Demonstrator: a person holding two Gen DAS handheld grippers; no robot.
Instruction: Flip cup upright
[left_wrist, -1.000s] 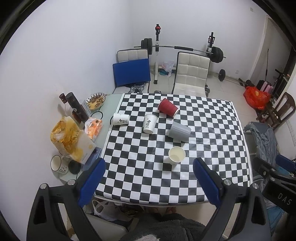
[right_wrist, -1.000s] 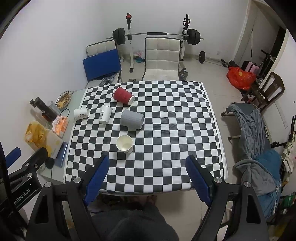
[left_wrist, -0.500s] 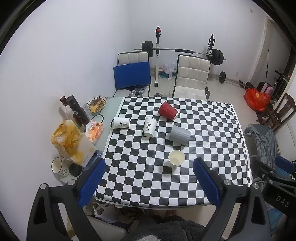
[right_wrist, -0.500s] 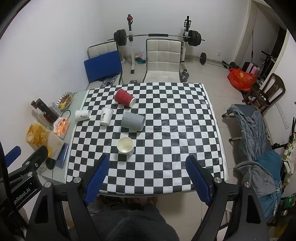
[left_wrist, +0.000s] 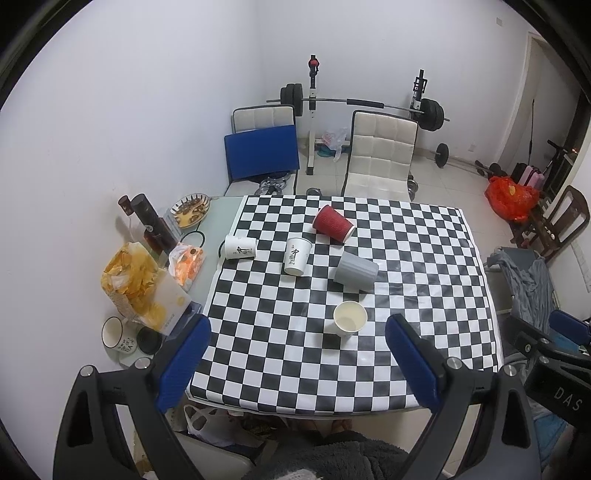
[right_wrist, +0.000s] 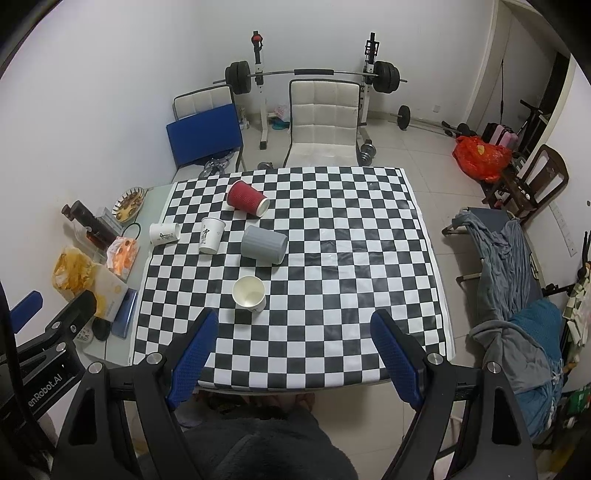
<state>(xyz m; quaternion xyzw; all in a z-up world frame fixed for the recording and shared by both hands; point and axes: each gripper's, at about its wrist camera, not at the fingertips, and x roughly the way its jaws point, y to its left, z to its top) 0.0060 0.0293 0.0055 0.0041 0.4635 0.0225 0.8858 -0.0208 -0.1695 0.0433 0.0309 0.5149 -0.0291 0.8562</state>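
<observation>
We hold both grippers high above the checkered table (left_wrist: 424, 280), well clear of everything on it. The left gripper (left_wrist: 295, 339) has its blue fingers spread wide with nothing between them; the right gripper (right_wrist: 291, 343) is likewise spread and empty. We count 5 cups. The red cup (left_wrist: 333, 224), the grey cup (left_wrist: 356, 271) and the small white cup (left_wrist: 240, 247) by the left edge lie on their sides. The cream cup (left_wrist: 349, 317) stands upright nearest us. The printed white cup (left_wrist: 297, 256) seems to stand mouth up, though from this height we cannot be sure.
</observation>
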